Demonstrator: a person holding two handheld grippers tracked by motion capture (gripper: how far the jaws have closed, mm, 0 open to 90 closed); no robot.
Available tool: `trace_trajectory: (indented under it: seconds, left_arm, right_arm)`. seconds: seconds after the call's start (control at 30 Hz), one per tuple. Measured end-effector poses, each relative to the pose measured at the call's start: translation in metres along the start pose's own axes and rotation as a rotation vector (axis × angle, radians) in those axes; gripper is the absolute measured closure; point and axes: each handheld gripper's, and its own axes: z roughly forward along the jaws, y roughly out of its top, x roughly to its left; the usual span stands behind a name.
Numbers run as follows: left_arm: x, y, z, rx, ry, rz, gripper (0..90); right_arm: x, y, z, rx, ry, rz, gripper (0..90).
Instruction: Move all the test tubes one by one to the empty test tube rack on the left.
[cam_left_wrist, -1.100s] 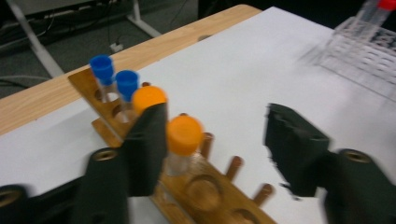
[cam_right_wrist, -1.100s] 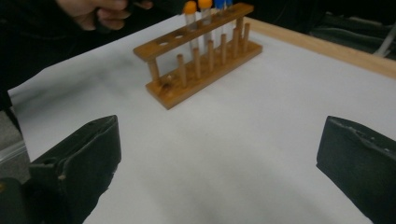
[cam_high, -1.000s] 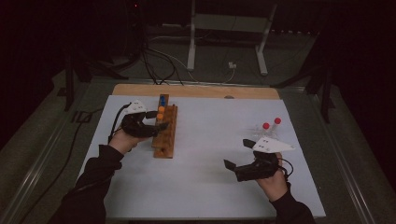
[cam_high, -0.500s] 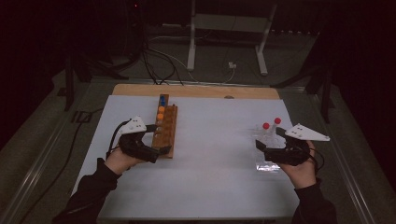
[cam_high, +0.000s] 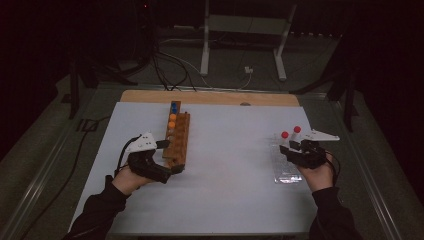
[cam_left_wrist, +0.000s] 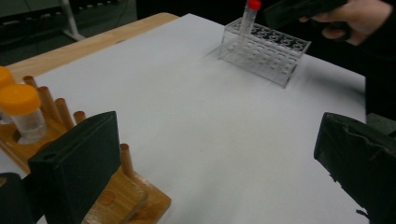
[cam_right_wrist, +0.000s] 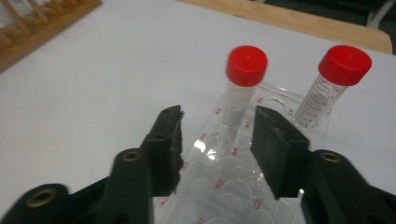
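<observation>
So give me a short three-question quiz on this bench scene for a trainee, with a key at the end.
1. True or false: the left gripper has its jaws wide open beside the wooden rack.
2. What colour are the caps of the two tubes standing in the clear rack?
A. blue
B. red
C. orange
3. Fill in: the right gripper has its jaws on either side of the nearer tube, closing in but not yet ____ it.

Key: 1 true; 2 B; 3 touching. The right jaws have just been closing, with the nearer tube between them and a gap still showing on both sides in the right gripper view.
</observation>
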Motion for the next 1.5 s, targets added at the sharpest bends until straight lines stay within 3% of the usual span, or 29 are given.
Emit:
trace_trajectory:
  seconds: [0.37, 0.63, 0.8, 1.27, 1.5]
  left_arm:
    - [-0.002, 0.001, 0.000, 0.006, -0.006, 0.013, 1.5]
    - [-0.001, 0.000, 0.001, 0.010, -0.012, 0.004, 1.5]
    - [-0.002, -0.001, 0.002, 0.018, -0.012, 0.007, 1.5]
    - [-0.002, 0.002, 0.001, 0.018, -0.022, 0.010, 1.5]
    - [-0.004, 0.005, 0.003, 0.020, -0.029, 0.015, 1.6]
  right_arm:
    - [-0.008, 0.008, 0.021, 0.063, -0.020, 0.031, 66.1]
    - [-0.006, 0.010, 0.031, 0.084, -0.015, 0.043, 70.3]
    - [-0.005, 0.010, 0.032, 0.081, -0.038, 0.031, 75.0]
    - [0.002, 0.027, -0.007, -0.040, -0.051, -0.001, 75.3]
    - [0.019, 0.035, -0.026, -0.092, -0.020, -0.038, 75.3]
